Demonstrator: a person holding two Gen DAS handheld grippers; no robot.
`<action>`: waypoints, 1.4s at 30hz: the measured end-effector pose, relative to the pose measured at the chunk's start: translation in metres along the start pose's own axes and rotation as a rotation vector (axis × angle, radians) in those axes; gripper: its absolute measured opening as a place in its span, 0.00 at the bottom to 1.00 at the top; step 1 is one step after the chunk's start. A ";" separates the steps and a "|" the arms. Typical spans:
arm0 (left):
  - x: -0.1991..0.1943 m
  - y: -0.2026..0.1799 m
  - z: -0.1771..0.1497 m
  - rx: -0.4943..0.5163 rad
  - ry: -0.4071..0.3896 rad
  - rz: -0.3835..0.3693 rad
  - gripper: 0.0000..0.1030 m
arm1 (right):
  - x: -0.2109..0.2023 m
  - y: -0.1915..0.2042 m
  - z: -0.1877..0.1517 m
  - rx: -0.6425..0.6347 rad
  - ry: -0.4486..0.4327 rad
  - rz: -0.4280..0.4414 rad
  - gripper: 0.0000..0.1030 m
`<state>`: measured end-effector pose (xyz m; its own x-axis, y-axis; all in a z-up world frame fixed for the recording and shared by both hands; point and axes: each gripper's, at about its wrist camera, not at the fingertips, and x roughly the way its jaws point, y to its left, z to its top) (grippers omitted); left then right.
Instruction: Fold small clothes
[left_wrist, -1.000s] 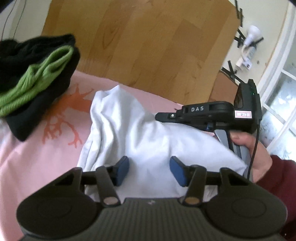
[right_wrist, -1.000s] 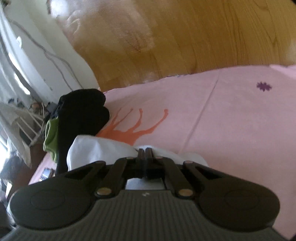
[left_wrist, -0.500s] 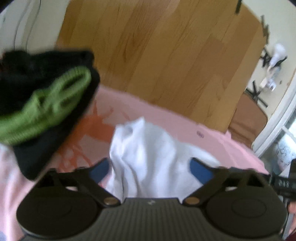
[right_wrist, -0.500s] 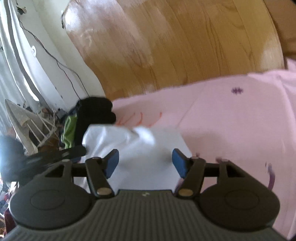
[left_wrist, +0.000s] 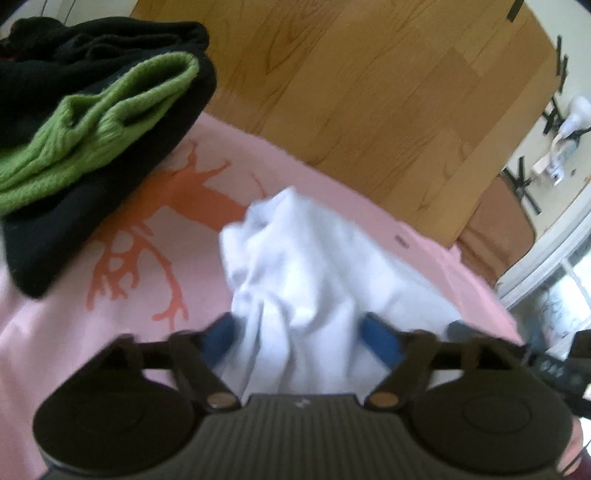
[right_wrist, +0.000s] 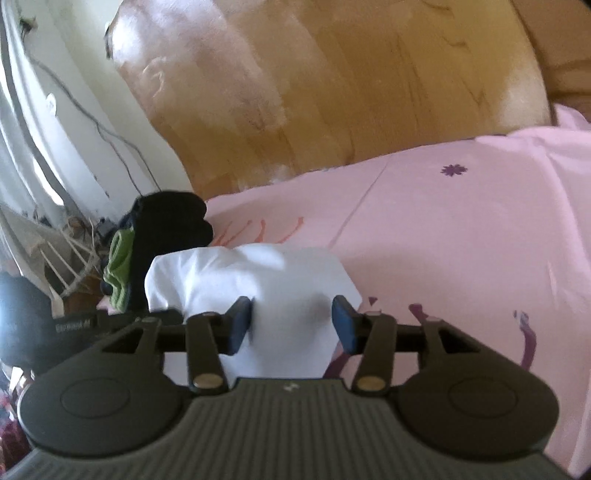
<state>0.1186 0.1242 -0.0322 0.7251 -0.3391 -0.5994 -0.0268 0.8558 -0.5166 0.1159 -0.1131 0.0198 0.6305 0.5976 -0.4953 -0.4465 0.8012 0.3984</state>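
Blue-padded fingers (left_wrist: 221, 334) of the left gripper (left_wrist: 301, 338) stand spread, a rumpled white garment (left_wrist: 314, 273) bunched between them with no pinch visible; the right gripper (right_wrist: 291, 325) is likewise spread over the same cloth, its fingers (right_wrist: 242, 319) on either side of a smoother, squared-off end. The white garment lies on a pink bedsheet (right_wrist: 461, 236) printed with an orange branch motif (left_wrist: 177, 206), near a stack of black and green knitwear (left_wrist: 92, 122). The work appears to sit between folds: both tools released, the piece only partly flattened. The next move likely calls for each gripper to close on an edge and carry it over. From the left view, the garment's long axis seems to run away from the camera, its crumpled tip pointing toward the wooden floor (left_wrist: 369, 92), though blur leaves this uncertain.
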 end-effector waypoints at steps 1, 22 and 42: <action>-0.003 0.001 -0.002 0.001 -0.002 -0.009 0.89 | -0.005 -0.001 0.000 0.007 -0.012 0.009 0.57; -0.021 0.013 -0.015 -0.018 0.024 -0.155 1.00 | 0.012 -0.013 -0.024 0.106 0.135 0.177 0.82; -0.018 0.002 -0.011 0.040 0.060 -0.045 1.00 | -0.011 -0.033 -0.024 0.153 0.147 0.287 0.78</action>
<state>0.0980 0.1273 -0.0297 0.6826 -0.3989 -0.6123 0.0328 0.8538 -0.5196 0.1085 -0.1459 -0.0060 0.3904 0.8046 -0.4475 -0.4847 0.5929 0.6431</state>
